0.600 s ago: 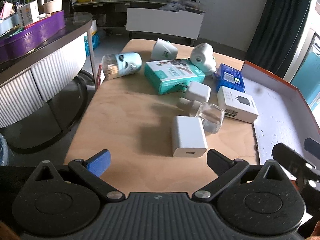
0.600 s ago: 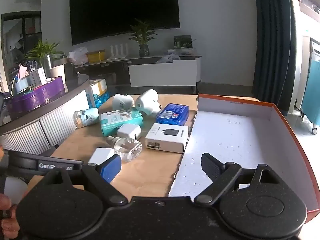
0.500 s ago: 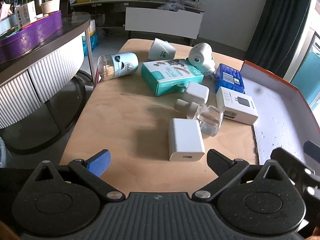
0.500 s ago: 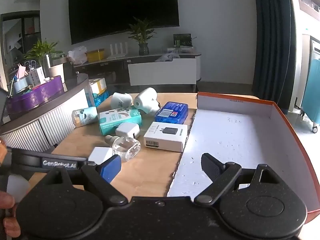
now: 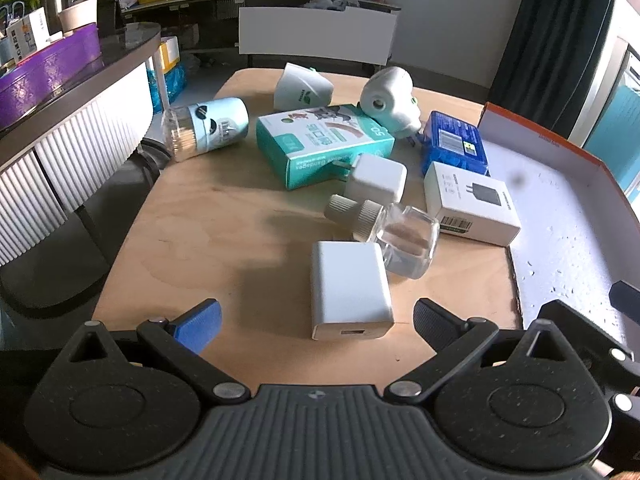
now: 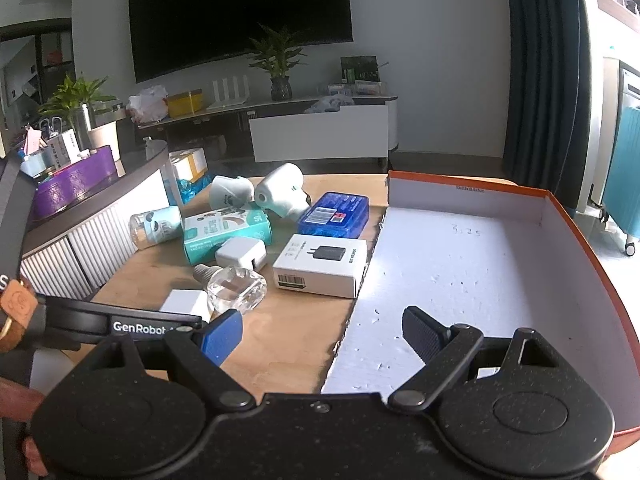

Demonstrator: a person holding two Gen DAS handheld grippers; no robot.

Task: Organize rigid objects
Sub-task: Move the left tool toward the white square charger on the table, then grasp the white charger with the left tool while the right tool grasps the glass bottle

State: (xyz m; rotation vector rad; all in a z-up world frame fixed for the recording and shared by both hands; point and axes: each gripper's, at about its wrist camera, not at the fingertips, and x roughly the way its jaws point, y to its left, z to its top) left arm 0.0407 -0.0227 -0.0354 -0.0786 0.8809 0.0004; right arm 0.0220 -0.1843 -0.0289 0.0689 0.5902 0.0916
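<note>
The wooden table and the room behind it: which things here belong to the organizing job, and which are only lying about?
For the job: white charger, clear bottle, small white plug, white charger box, blue case, teal box, toothpick jar, orange-edged box.

Lying about: purple tin, potted plant, television.

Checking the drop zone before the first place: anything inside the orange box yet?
Nothing visible inside the orange box: only its bare white floor with small specks and handwritten digits near the far wall. The right gripper, open, hides the near strip, so that part can't be checked.
</note>
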